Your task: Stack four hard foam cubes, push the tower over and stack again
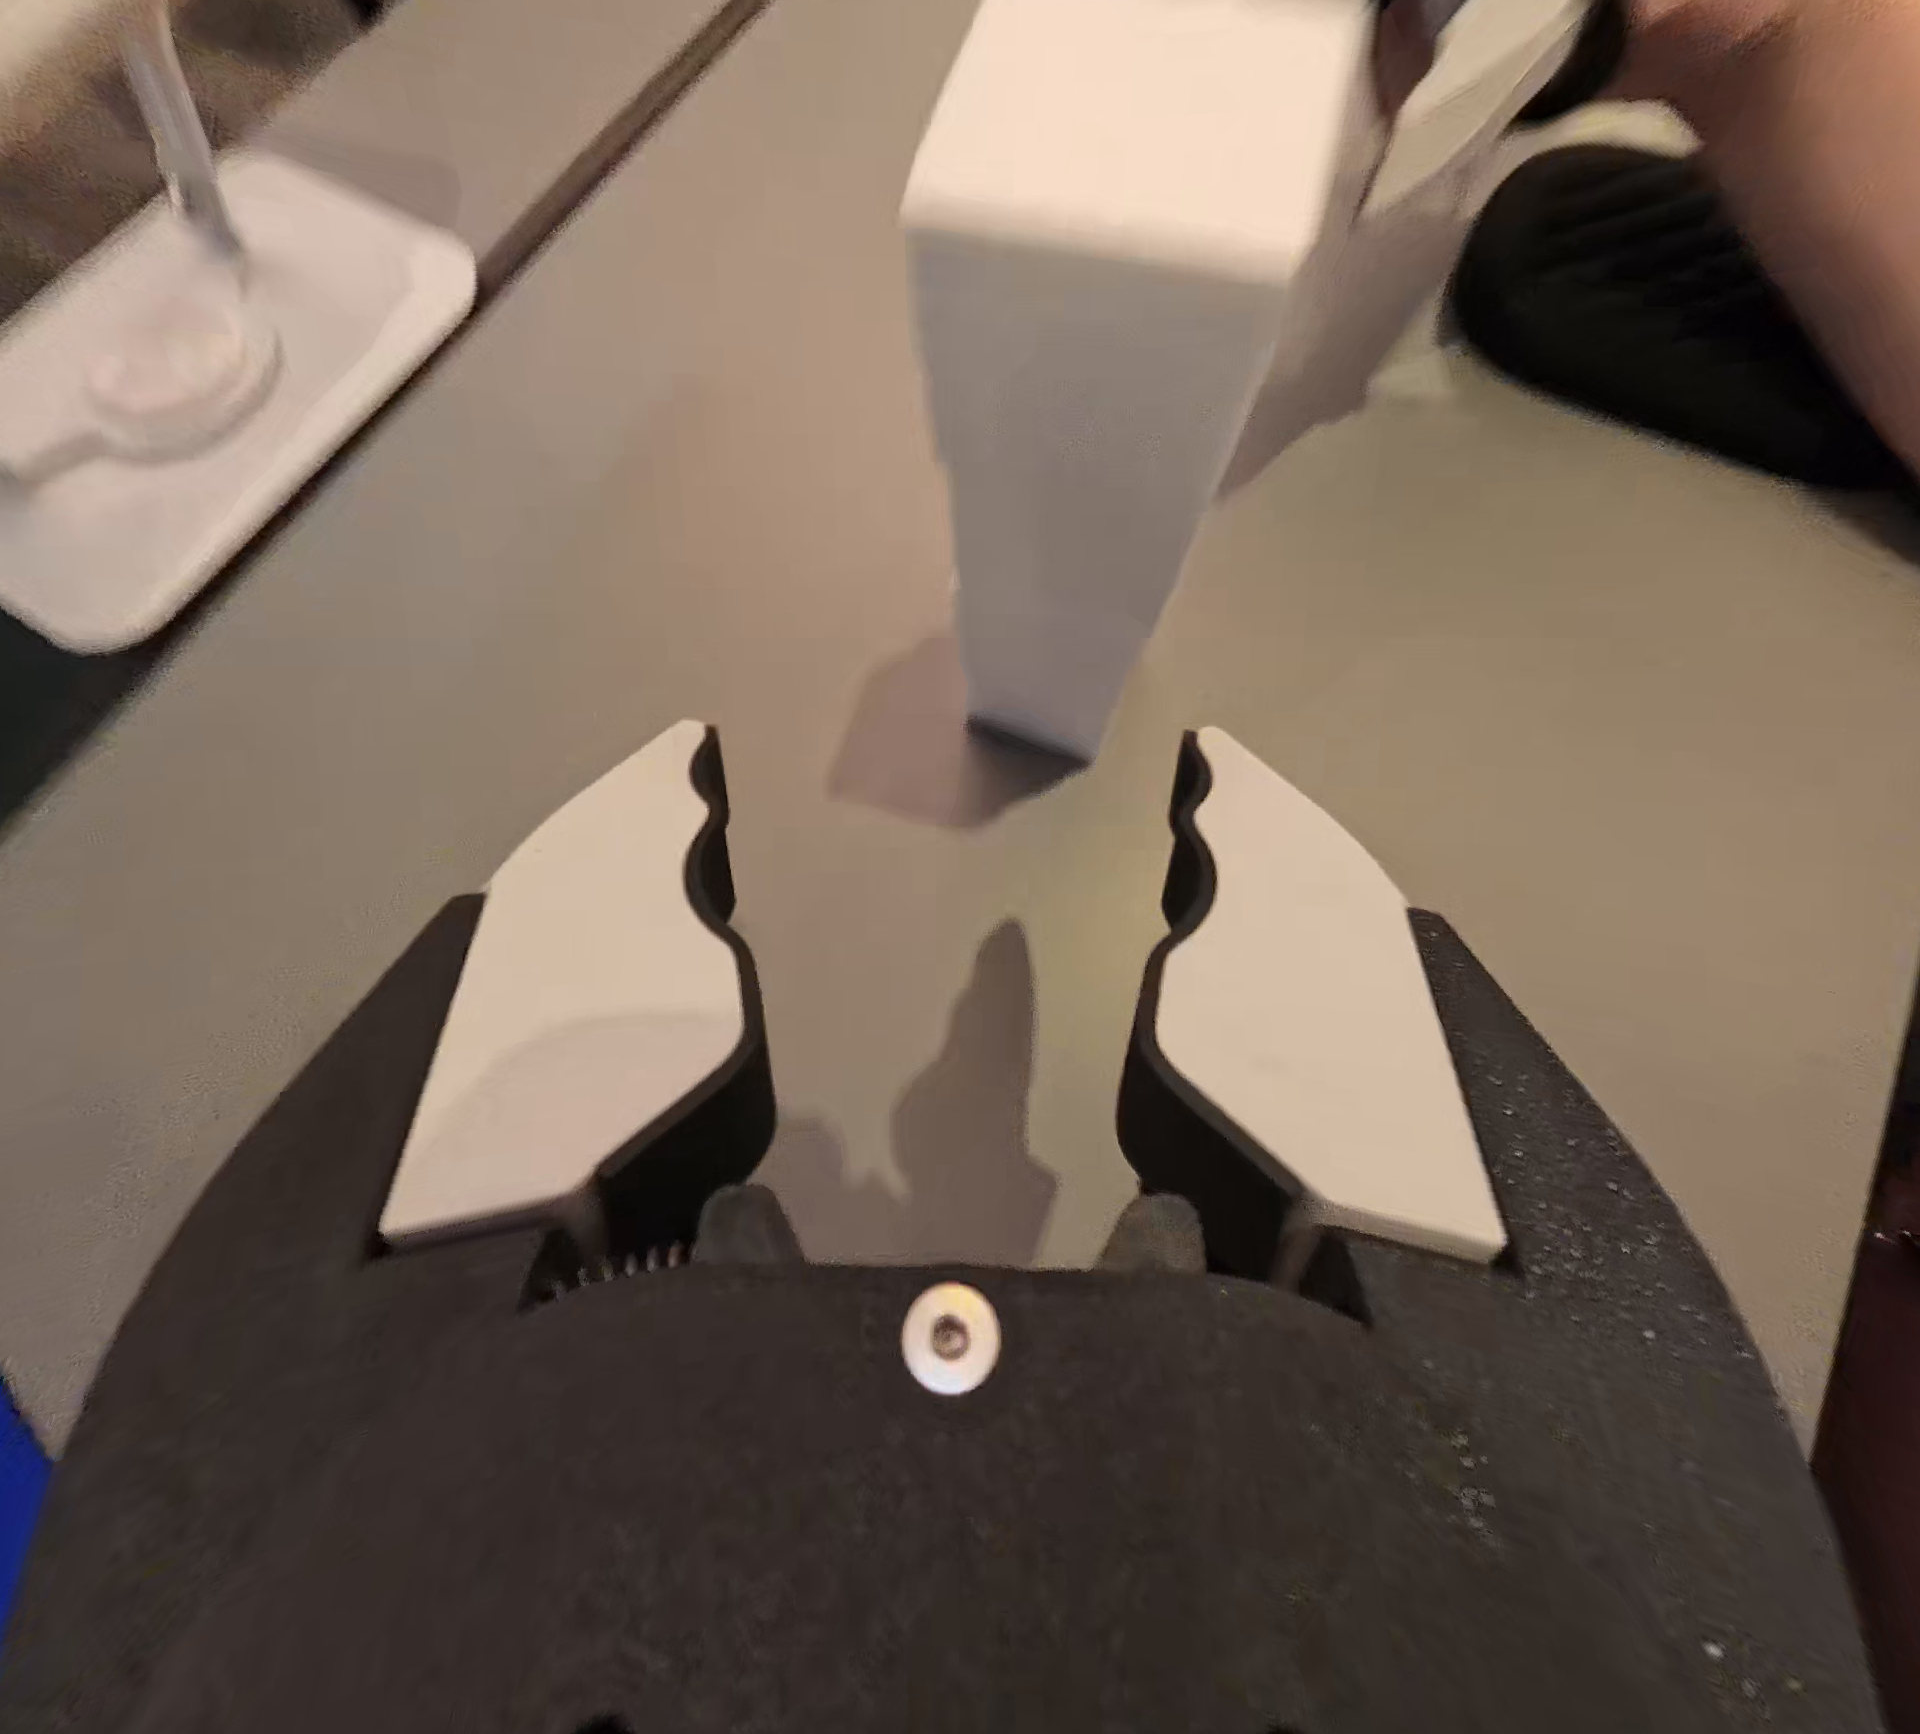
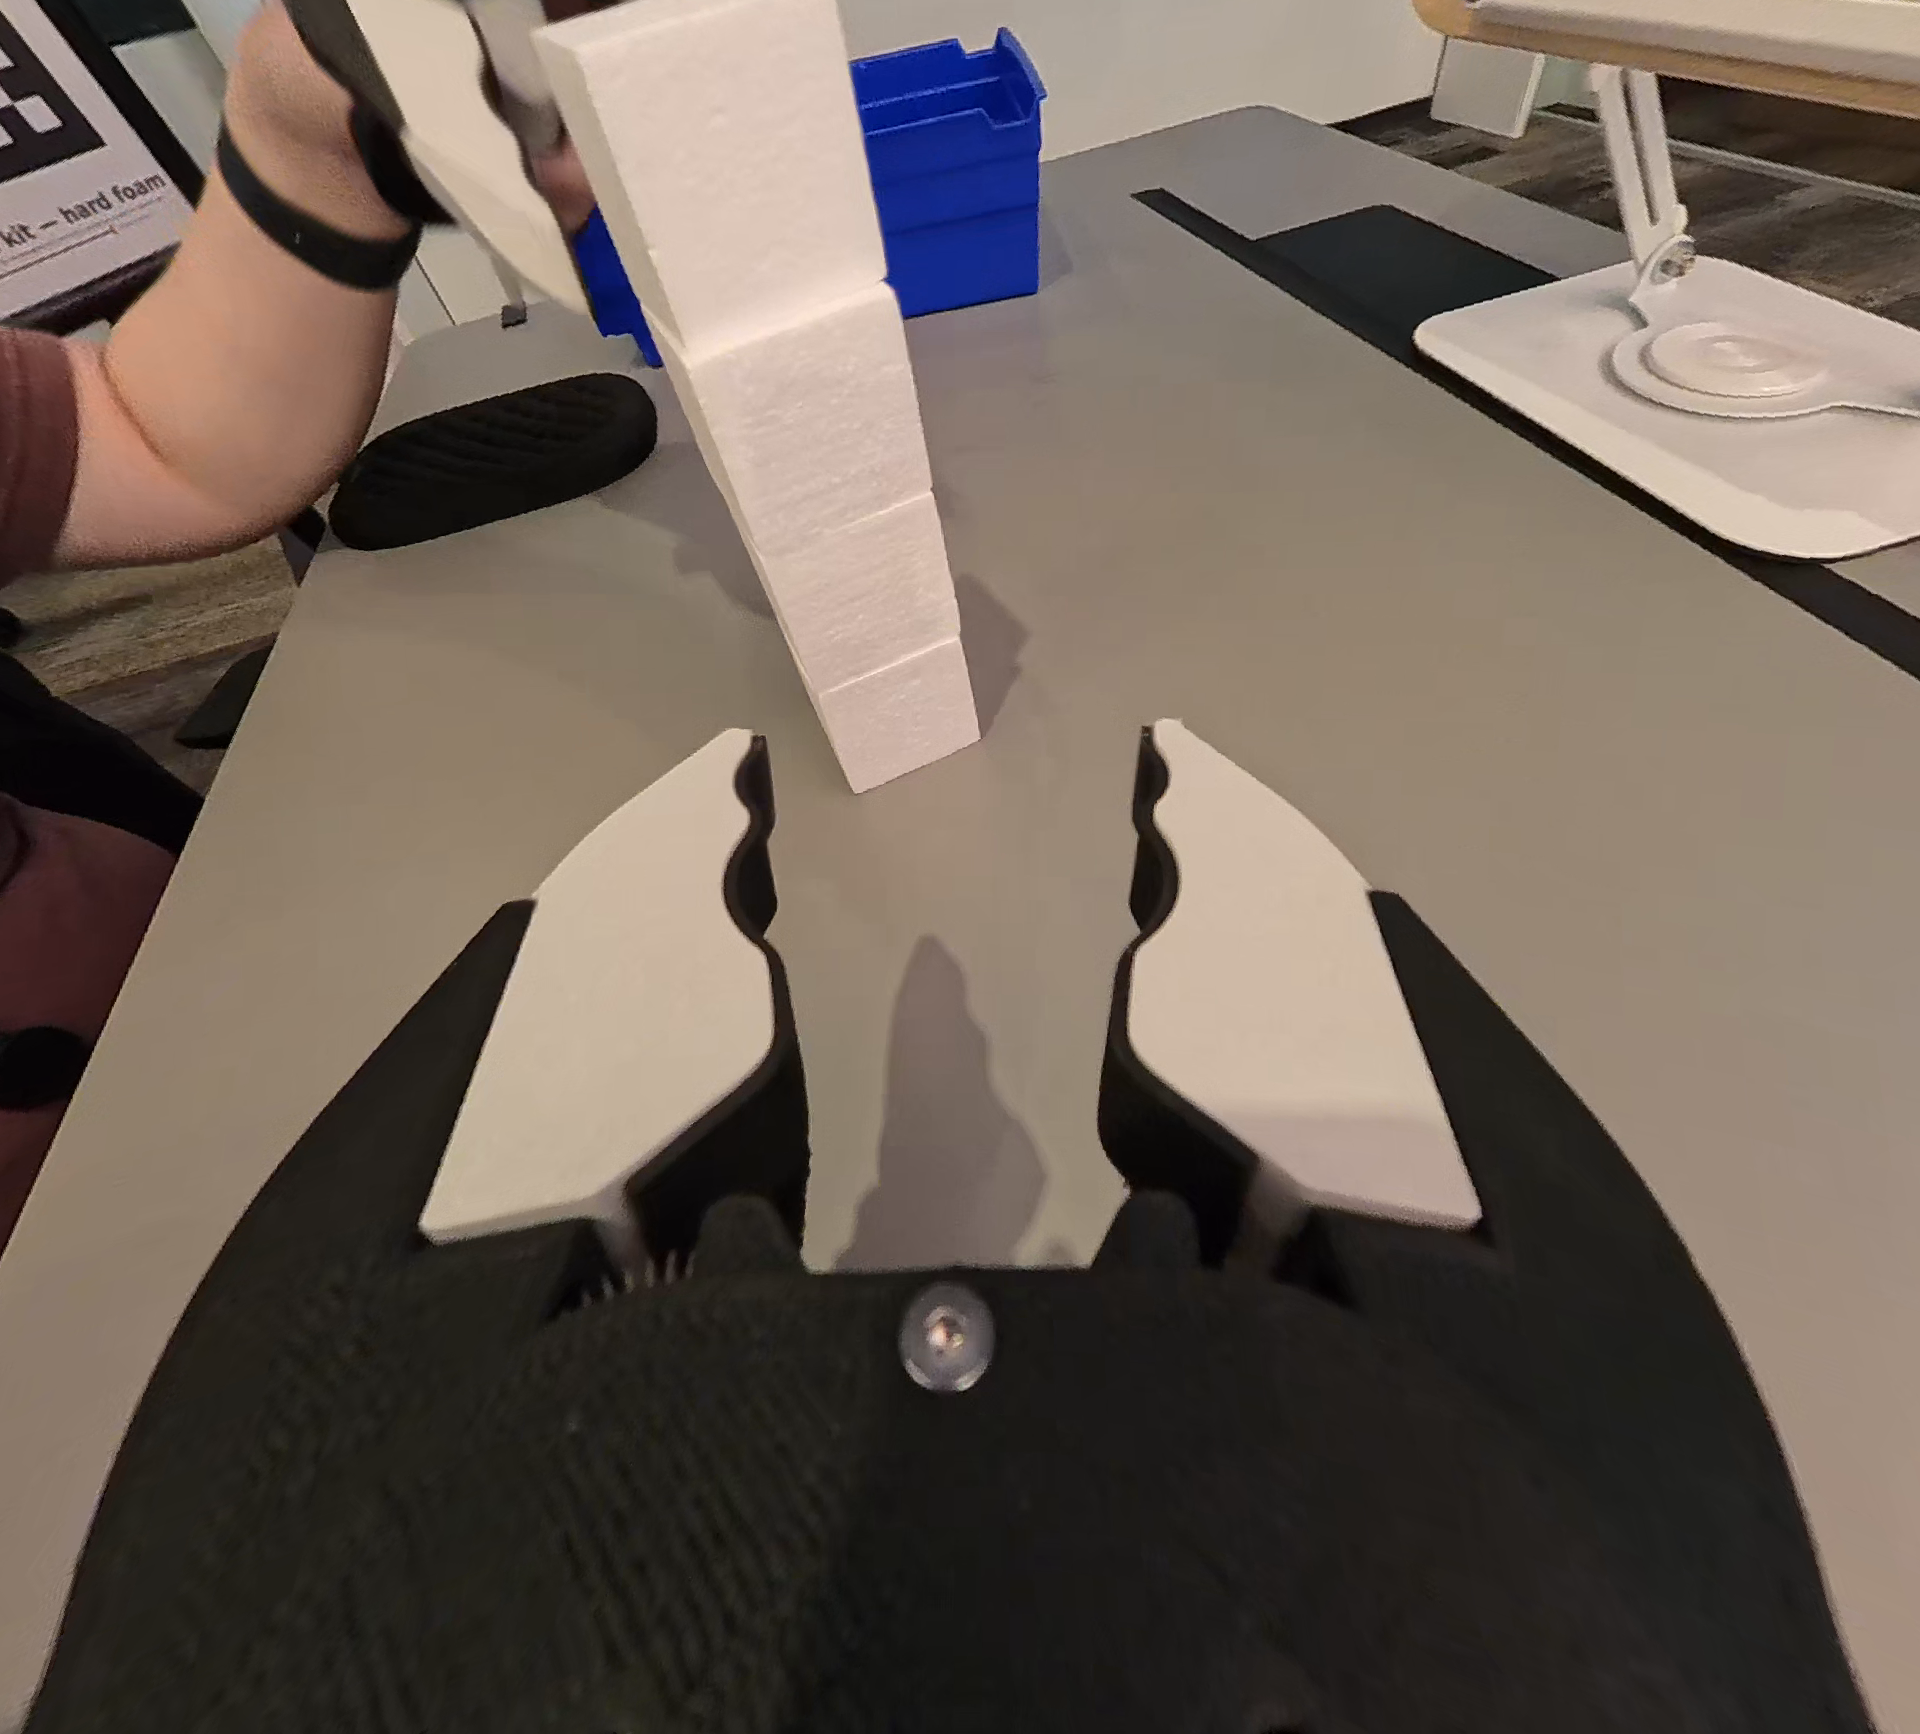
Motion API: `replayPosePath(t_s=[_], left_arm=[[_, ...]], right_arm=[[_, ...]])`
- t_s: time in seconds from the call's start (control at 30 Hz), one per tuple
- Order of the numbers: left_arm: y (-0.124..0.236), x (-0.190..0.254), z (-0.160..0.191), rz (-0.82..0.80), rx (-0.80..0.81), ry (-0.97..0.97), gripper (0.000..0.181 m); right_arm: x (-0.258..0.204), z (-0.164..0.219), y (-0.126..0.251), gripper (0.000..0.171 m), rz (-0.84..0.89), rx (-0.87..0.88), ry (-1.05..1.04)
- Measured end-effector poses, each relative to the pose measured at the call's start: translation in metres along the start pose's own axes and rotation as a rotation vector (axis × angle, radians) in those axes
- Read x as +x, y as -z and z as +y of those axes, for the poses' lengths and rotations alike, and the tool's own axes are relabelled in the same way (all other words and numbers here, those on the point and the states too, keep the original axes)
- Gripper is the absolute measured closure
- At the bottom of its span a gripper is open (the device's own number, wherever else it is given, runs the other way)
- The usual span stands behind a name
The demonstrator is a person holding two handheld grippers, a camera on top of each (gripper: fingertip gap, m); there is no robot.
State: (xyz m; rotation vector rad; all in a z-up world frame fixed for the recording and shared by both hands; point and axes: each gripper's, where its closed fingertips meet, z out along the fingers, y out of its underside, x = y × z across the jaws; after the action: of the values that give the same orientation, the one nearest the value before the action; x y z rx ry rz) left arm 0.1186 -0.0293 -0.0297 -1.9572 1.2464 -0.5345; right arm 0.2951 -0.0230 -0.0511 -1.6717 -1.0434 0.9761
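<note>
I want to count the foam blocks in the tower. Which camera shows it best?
The right wrist view: the tower is sharp, and all four cubes with their seams show. In the left wrist view, the tower is blurred into one white column, so its seams cannot be counted.

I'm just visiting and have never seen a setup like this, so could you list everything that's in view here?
Foam cubes: four, white, stacked in one tower mid-table.
Table: one, grey.
Bin: one, blue, behind the tower.
Stand: one, white, flat base on the table's right side, holding a board above.
Padded rest: one, black, at the table's left edge.
Sign: one, black and white, far left.
Left gripper: black with white fingers, open, beside the top cube; whether it touches is unclear.
Right gripper: same build, open, empty, before the tower's base.
Person's arm: bare forearm, black wristband.
</note>
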Motion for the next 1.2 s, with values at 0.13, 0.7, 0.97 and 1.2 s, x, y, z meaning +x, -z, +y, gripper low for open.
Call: replayPosePath(t_s=[0.13,0.7,0.97,1.2], left_arm=[[-0.028,0.0,0.077,0.022,-0.152,0.14,0.155],[-0.076,0.01,0.008,-0.174,-0.171,0.138,0.181],[-0.101,0.035,-0.047,-0.157,-0.173,-0.025,0.181],[-0.093,0.025,-0.034,-0.134,-0.044,-0.049,0.114]], right_arm=[[0.011,0.002,0.007,0.104,0.061,-0.007,-0.003],[0.079,-0.009,0.14,0.126,0.44,0.37,-0.207],[0.084,-0.003,0.151,0.126,0.504,0.341,-0.193],[0.089,0.018,0.176,0.118,0.643,0.202,-0.153]])
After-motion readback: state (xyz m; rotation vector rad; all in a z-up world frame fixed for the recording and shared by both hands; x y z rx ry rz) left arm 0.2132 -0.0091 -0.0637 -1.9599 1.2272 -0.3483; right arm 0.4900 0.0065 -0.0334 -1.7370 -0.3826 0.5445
